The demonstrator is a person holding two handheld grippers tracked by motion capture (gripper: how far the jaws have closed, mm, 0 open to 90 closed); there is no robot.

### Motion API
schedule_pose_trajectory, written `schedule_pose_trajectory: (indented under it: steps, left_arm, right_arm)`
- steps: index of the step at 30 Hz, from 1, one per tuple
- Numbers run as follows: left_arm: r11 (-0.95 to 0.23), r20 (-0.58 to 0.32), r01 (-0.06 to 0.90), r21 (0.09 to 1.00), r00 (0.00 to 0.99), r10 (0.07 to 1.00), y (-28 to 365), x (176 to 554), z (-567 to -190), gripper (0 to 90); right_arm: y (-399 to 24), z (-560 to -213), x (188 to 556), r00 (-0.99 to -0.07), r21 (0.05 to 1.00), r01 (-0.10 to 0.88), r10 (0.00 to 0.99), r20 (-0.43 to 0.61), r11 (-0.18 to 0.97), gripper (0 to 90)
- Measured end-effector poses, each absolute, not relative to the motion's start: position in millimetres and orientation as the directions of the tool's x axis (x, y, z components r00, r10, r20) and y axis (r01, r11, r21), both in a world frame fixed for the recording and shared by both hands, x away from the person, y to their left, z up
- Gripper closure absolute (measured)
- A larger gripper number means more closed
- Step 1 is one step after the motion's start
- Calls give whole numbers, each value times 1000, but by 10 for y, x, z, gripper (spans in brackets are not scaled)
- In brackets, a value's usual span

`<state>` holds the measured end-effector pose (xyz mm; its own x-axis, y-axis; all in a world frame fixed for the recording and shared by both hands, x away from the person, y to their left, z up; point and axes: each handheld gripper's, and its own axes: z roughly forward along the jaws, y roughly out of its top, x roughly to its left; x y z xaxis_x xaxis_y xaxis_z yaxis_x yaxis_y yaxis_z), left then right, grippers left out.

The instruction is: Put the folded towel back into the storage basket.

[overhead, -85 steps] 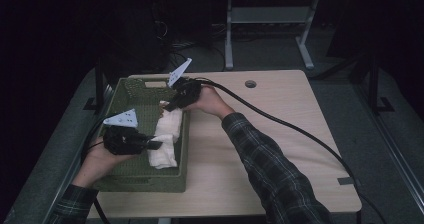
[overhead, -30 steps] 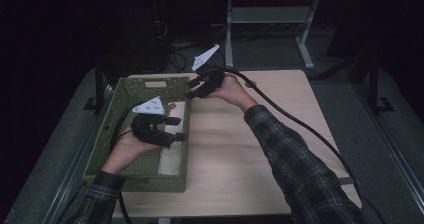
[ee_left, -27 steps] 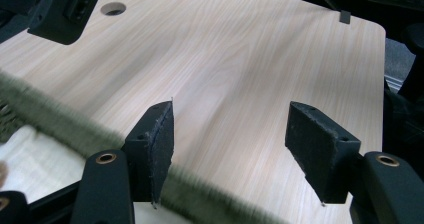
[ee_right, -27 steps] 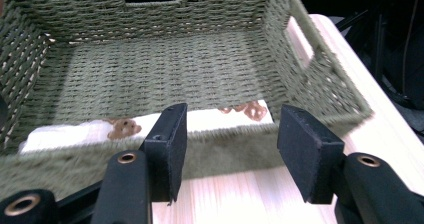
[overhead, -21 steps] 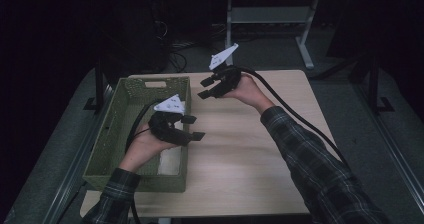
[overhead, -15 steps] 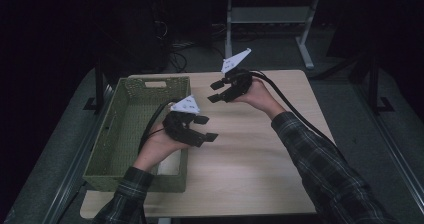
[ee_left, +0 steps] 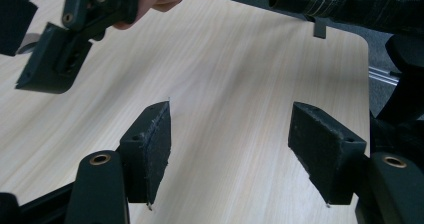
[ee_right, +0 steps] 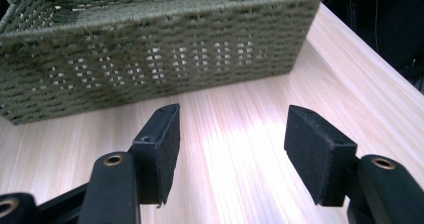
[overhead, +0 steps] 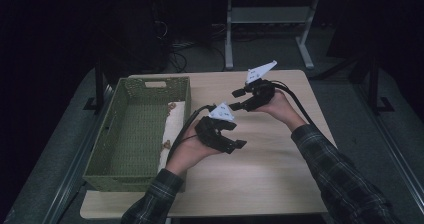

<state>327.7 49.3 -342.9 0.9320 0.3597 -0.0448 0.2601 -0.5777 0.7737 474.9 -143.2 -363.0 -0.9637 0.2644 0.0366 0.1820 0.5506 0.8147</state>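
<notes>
Nearest: plaid sleeves come in from the bottom edge, both hands over bare table.

L claw hangs a bit above the wood, just right of the basket, pointing right. Its own view has the L claw spread wide, nothing btwn the pads, only wood grain under them. R claw shows farther off there, top left.

Cloth: cream, rolled lengthwise, lying inside the basket along its right wall. It touches neither claw. Small brownish bits on it, too small to tell what they are.

Farther back, R claw sits over mid-table, aimed left toward the basket. Own view: R claw spread, jaws have just been opening, nothing btwn them. Woven green basket wall is ahead of it, near but apart.

Judgement: cloth looks placed, so the step is getting both hands clear and settled.
- Keep both claws spread and empty, no need to re-pinch.
- L cable runs close by the basket's right wall. Lift it clear so it doesn't drag the rim or catch the cloth.
- Keep the hands well apart so the claws don't knock together.
- If the roll needs tidying, go in from above, not thru the side wall.

Beyond the table: dark floor and a desk frame.
</notes>
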Motion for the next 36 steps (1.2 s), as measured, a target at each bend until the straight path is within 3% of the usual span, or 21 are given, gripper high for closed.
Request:
schedule_pose_trajectory:
  steps: [14,23,36]
  left_arm:
    - [-605,-29,248,757,937,347,146,3173,-3918,310]
    - [-604,-49,275,748,930,363,127,3222,-4299,270]
    - [-671,-10,266,692,933,359,129,3240,-4621,196]
  right_arm:
    - [-1772,-3988,4677,-940,806,246,335,62,539,357]
    - [-1970,-4269,4603,-920,795,289,384,77,533,332]
    - [-2222,-4678,4412,-893,762,333,445,66,555,275]
